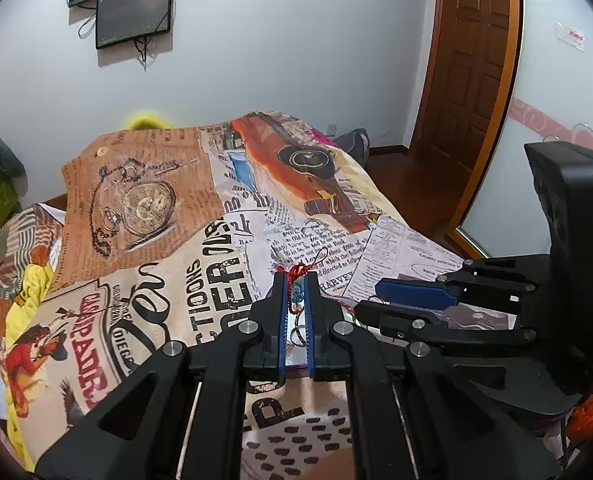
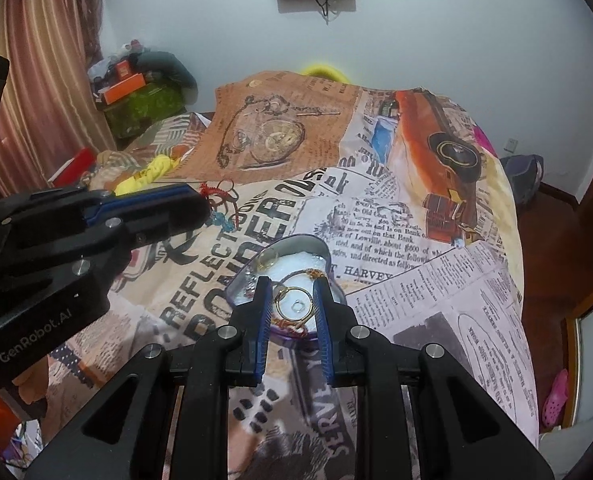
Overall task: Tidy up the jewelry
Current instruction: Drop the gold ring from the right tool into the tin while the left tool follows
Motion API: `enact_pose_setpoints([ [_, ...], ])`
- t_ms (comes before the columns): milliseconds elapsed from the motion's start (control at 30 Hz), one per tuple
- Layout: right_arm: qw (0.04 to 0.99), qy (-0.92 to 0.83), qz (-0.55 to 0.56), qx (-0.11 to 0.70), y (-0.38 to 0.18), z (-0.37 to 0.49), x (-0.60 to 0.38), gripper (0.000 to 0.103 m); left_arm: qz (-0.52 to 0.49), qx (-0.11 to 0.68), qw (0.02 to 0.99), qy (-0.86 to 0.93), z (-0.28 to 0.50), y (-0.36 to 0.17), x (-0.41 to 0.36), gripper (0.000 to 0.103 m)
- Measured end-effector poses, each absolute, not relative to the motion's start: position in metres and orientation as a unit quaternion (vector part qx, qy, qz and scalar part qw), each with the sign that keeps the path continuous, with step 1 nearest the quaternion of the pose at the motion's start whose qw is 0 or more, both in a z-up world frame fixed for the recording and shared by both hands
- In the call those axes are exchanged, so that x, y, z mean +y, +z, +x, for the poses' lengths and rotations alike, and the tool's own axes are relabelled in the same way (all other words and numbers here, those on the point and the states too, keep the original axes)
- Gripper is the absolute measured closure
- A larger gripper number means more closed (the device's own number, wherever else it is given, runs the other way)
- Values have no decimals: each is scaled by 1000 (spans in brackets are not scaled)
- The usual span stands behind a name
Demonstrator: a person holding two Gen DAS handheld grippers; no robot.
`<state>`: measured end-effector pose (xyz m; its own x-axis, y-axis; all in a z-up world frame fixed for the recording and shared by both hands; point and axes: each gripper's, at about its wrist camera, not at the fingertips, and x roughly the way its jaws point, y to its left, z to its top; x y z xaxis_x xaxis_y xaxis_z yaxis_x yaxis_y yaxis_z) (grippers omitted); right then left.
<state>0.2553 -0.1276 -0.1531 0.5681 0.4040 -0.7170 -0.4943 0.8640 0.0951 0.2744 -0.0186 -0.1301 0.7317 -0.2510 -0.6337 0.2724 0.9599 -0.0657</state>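
Observation:
My left gripper [image 1: 295,280] is shut on a red cord charm with a teal bead [image 1: 297,292] and holds it above the bed; the same charm [image 2: 220,208] hangs from that gripper [image 2: 204,204] in the right wrist view. A clear heart-shaped dish [image 2: 296,245] with white lining lies on the bedspread and holds a gold ring [image 2: 294,303], a thin gold chain [image 2: 315,273] and red thread. My right gripper [image 2: 292,285] hovers over the dish, its jaws partly apart on either side of the ring, with a gap to each pad. It also shows in the left wrist view [image 1: 370,300].
A newspaper-print bedspread [image 2: 376,216] covers the bed. Boxes and clutter [image 2: 136,88] sit at the far left by a curtain. A wooden door [image 1: 468,60] and a mirror stand to the right. A screen [image 1: 134,14] hangs on the wall.

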Motion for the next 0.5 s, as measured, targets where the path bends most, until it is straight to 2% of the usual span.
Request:
enact_pose_setpoints([
  [500, 872, 260, -51, 412, -170, 279, -131, 84, -8, 399, 905, -150, 306, -177, -20, 97],
])
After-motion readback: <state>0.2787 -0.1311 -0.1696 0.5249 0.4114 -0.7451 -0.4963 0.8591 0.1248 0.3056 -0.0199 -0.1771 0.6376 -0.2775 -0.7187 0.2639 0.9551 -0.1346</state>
